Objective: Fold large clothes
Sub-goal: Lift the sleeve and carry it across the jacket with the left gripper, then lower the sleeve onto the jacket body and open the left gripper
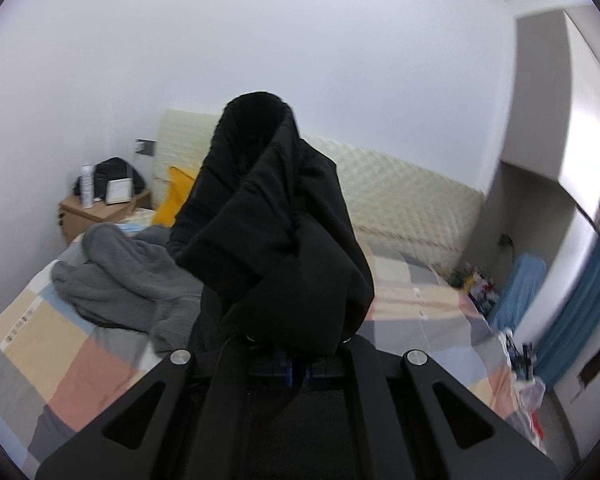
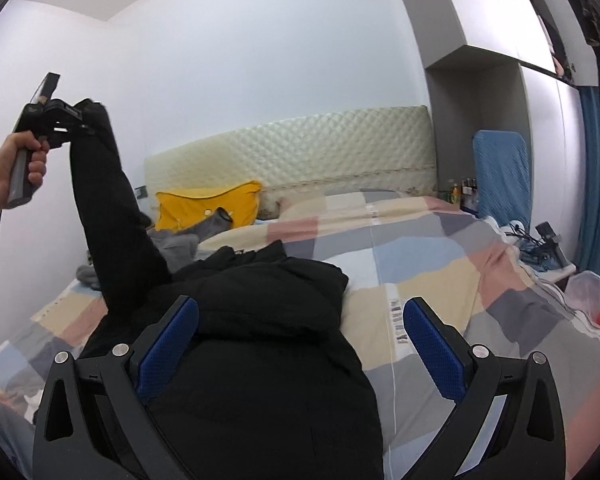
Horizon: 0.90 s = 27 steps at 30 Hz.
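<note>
In the left wrist view, the left tool [image 1: 296, 360] is closed on a bunch of the black jacket [image 1: 272, 232]. The cloth rises up in front of the camera and hides the fingertips. Behind the jacket is the bed [image 1: 60, 360] with a patchwork cover. A grey blanket [image 1: 124, 280] lies crumpled on the bed, to the left of the jacket, and a yellow pillow [image 1: 176, 196] leans at the quilted headboard [image 1: 412, 200]. A wooden nightstand [image 1: 96, 216] stands beside the bed at its head end.

In the right wrist view, the right tool [image 2: 300, 340] is wide open and holds nothing; its blue pads [image 2: 168, 348] stand on both sides of the jacket body [image 2: 260, 340], which lies on the bed [image 2: 440, 280]. The left tool [image 2: 82, 120] is lifted high above the bed and holds one sleeve [image 2: 112, 208], which hangs down to the jacket body.
</note>
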Each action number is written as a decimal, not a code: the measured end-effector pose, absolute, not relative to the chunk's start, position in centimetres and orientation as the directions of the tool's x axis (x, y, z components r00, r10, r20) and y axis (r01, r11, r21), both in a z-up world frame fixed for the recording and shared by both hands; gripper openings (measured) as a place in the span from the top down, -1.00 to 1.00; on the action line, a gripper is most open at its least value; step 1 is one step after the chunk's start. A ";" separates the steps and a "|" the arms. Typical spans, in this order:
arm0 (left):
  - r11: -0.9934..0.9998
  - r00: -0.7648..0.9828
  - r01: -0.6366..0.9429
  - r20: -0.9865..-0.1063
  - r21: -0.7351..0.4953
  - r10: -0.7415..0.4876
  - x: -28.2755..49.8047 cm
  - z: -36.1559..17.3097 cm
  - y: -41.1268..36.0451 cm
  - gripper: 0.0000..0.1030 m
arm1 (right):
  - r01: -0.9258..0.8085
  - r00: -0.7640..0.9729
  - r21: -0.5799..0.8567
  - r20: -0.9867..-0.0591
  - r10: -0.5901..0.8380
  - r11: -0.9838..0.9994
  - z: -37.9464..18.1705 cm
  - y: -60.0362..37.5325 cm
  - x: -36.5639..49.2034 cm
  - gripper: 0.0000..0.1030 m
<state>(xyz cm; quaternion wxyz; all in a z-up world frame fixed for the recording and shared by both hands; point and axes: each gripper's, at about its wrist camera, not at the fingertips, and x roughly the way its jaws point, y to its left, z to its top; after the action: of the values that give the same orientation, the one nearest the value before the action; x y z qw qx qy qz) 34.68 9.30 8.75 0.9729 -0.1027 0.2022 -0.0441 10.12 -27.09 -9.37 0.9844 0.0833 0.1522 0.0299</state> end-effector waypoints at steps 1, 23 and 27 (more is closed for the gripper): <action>0.979 0.909 0.060 -0.395 -0.196 -0.134 35.0 8.3 7.9 0.94 | -0.030 0.953 0.179 -0.291 0.082 0.983 -9.4 -27.3 10.1 -1.00; 0.903 0.668 0.408 -0.630 -0.135 -0.396 40.0 -10.0 -14.7 0.94 | 0.130 0.955 0.297 -0.293 -0.039 0.946 -11.7 -32.5 12.2 -1.00; 0.906 0.643 0.412 -0.674 -0.095 -0.363 40.7 -13.5 -16.8 0.94 | 0.135 0.950 0.308 -0.310 -0.035 0.942 -12.4 -32.7 12.8 -1.00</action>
<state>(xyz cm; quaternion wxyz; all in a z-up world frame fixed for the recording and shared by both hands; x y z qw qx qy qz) 40.69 -16.77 -13.52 0.9057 0.0334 0.3645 -0.2140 12.80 -32.70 -12.42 0.9736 0.1648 0.1520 -0.0436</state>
